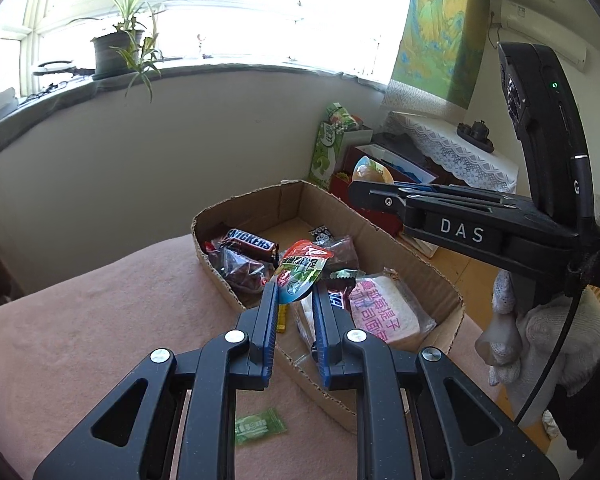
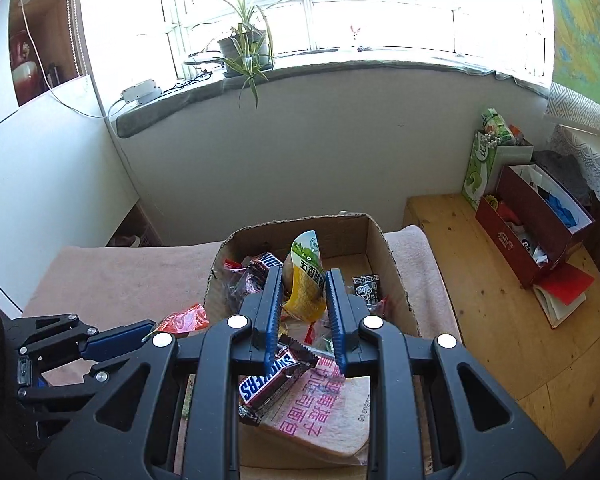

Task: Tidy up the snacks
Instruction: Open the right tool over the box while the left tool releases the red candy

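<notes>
My left gripper (image 1: 294,296) is shut on a red, green and white snack packet (image 1: 302,266), held above the near left part of an open cardboard box (image 1: 284,204). My right gripper (image 2: 304,280) is shut on a yellow and white snack packet (image 2: 304,276) over the same box (image 2: 340,232). Inside lie a Snickers bar (image 2: 272,380), a second Snickers bar (image 1: 252,242), a bread packet with pink writing (image 2: 320,408) and dark wrapped snacks. In the left wrist view the right gripper (image 1: 354,192) reaches in from the right. In the right wrist view the left gripper (image 2: 150,326) shows at lower left with its red packet (image 2: 180,318).
The box sits on a pink cloth-covered table (image 1: 120,320). A small green candy packet (image 1: 258,426) lies on the cloth near the box's front corner. To the right are a wooden platform (image 2: 500,320), a red box of odds and ends (image 2: 540,232) and a green bag (image 2: 480,168).
</notes>
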`<state>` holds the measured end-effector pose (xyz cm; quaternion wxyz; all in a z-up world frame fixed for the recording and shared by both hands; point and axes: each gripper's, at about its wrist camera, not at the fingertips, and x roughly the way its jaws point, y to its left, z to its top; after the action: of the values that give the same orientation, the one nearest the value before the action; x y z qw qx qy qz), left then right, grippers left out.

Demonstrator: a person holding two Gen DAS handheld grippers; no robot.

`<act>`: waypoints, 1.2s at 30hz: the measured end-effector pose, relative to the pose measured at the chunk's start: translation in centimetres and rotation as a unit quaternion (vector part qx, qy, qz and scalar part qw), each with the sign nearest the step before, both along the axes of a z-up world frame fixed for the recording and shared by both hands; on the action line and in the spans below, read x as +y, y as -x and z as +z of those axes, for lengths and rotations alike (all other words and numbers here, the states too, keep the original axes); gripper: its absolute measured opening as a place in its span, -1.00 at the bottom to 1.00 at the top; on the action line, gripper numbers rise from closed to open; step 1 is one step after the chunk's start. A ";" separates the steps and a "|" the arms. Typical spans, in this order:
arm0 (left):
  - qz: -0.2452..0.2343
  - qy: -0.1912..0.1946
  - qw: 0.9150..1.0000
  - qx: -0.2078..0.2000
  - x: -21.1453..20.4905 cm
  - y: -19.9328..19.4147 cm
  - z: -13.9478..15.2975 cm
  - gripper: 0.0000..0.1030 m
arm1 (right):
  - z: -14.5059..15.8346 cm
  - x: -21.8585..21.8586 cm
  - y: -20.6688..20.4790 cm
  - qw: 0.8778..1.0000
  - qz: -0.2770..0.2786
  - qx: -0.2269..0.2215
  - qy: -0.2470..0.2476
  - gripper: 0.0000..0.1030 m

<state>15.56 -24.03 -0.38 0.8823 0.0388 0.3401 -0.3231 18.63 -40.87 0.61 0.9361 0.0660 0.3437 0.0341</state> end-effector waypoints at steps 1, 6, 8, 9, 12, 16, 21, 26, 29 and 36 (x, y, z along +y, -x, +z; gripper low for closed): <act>0.000 -0.001 1.000 0.001 -0.3 -0.2 -0.1 -0.70 | -0.1 -0.2 -0.5 1.000 0.001 0.002 0.001 -0.56; 0.001 -0.006 1.000 0.006 -1.2 -1.3 -0.6 -0.70 | -0.7 -0.8 -3.2 1.000 0.006 0.013 0.004 -0.56; 0.001 -0.008 1.000 0.009 -1.5 -1.7 -0.8 -0.70 | -1.1 -1.1 -4.2 1.000 0.009 0.020 0.003 -0.56; 0.001 -0.008 1.000 0.009 -1.6 -1.9 -0.9 -0.70 | -1.4 -1.2 -4.6 1.000 0.010 0.024 0.003 -0.56; -0.001 -0.011 1.000 0.011 -2.1 -2.3 -1.0 -0.70 | -2.0 -1.3 -5.7 0.999 0.014 0.032 0.003 -0.56; -0.003 -0.013 1.000 0.012 -2.5 -2.7 -1.2 -0.70 | -2.7 -1.5 -6.6 0.999 0.016 0.040 0.001 -0.56; -0.004 -0.014 1.000 0.013 -2.7 -2.9 -1.2 -0.69 | -3.1 -1.6 -7.2 0.999 0.016 0.043 0.001 -0.56; -0.005 -0.013 1.000 0.012 -2.8 -2.9 -1.1 -0.69 | -3.1 -1.6 -7.2 0.999 0.011 0.044 0.006 -0.56; -0.005 -0.012 1.000 0.012 -2.8 -2.9 -1.0 -0.68 | -3.1 -1.6 -7.1 0.999 0.008 0.044 0.008 -0.54; -0.008 -0.013 1.000 0.010 -2.8 -2.8 -1.0 -0.54 | -2.4 -1.6 -6.5 0.999 0.001 0.032 0.018 0.05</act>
<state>18.40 -26.87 -1.36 0.8756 0.0496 0.3528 -0.3262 25.16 -42.51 -1.80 0.9258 0.0500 0.3738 0.0267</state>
